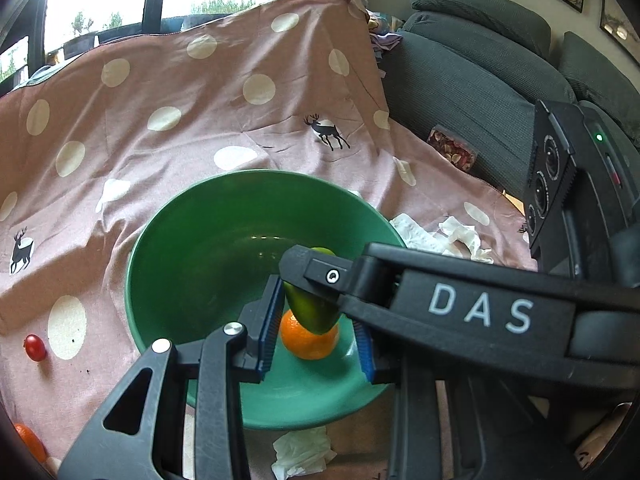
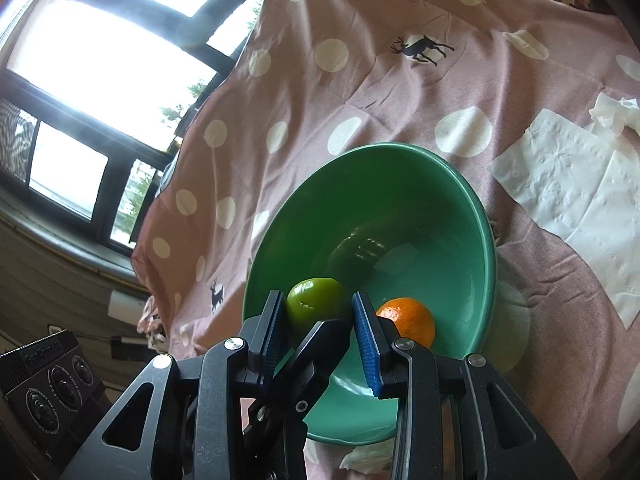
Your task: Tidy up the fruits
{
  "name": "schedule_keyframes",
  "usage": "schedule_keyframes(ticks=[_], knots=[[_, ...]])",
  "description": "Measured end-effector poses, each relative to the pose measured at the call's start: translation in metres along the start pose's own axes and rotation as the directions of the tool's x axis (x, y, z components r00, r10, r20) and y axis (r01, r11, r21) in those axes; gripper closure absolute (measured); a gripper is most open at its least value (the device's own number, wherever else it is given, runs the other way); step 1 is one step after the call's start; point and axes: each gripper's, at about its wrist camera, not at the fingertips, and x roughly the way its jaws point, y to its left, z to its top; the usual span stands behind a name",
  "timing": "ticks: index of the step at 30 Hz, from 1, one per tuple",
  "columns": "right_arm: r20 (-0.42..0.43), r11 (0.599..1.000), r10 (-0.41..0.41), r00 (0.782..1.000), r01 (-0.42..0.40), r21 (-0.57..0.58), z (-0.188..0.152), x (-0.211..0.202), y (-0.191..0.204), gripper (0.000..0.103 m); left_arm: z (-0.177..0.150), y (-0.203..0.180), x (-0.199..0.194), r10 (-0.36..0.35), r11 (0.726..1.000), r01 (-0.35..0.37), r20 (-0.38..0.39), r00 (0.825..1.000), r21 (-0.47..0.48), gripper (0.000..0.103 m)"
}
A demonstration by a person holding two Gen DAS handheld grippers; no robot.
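Note:
A green bowl point(image 1: 192, 264) point(image 2: 460, 216) sits on a pink spotted cloth point(image 1: 160, 152). An orange mandarin point(image 1: 308, 344) point(image 2: 412, 316) lies inside the bowl near its front wall. My right gripper point(image 2: 320, 320) is shut on a green lime point(image 2: 312, 304) point(image 1: 312, 312) and holds it just over the bowl's near side. In the left wrist view its black finger point(image 1: 320, 276) reaches in from the right above the lime. My left gripper point(image 1: 316, 336) hovers over the bowl's front rim, its blue pads slightly apart and gripping nothing. One left finger point(image 2: 320, 344) crosses under the lime.
A small red fruit point(image 1: 34, 347) and another orange fruit point(image 1: 30, 442) lie on the cloth to the left. Crumpled tissues point(image 1: 444, 236) point(image 1: 304, 454) and flat paper napkins point(image 2: 568, 200) surround the bowl. A grey sofa point(image 1: 460, 80) with a snack packet point(image 1: 452, 148) stands behind.

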Motion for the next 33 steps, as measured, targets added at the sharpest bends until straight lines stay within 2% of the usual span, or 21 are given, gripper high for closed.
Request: schedule_keyframes(ticks=[25, 29, 33], knots=[[0.005, 0.991, -0.134, 0.991, 0.134, -0.004, 0.0, 0.002, 0.002, 0.065, -0.006, 0.014, 0.014, -0.122, 0.989, 0.118, -0.037, 0.992, -0.085, 0.071], [0.002, 0.99, -0.141, 0.99, 0.141, -0.002, 0.0, 0.002, 0.002, 0.065, -0.006, 0.017, 0.013, -0.113, 0.987, 0.105, -0.064, 0.991, -0.125, 0.063], [0.026, 0.989, -0.145, 0.989, 0.146, -0.016, 0.0, -0.002, 0.008, 0.065, -0.009, 0.019, -0.002, -0.076, 0.991, 0.072, -0.029, 0.997, -0.117, 0.05]])
